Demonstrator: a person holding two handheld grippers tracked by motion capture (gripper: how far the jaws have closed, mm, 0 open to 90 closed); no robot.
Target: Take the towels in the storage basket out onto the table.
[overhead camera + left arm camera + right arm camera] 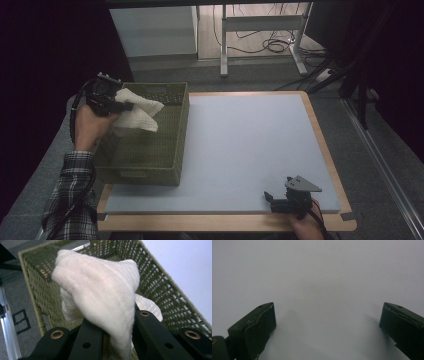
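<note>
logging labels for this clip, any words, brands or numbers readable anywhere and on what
None: no readable text in any view.
The white cloth held in the left gripper, the green woven basket, the pale mat and the right gripper all carry no visible print.
Black tape marks on the floor are shapes, not letters.

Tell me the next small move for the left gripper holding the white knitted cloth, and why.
Probably lower it a little and open the jaws. The left gripper is shut on the white knitted cloth, which hangs above the open olive-green woven basket, so a release should drop it inside. The right gripper rests open over the pale blue mat, holding nothing.
</note>
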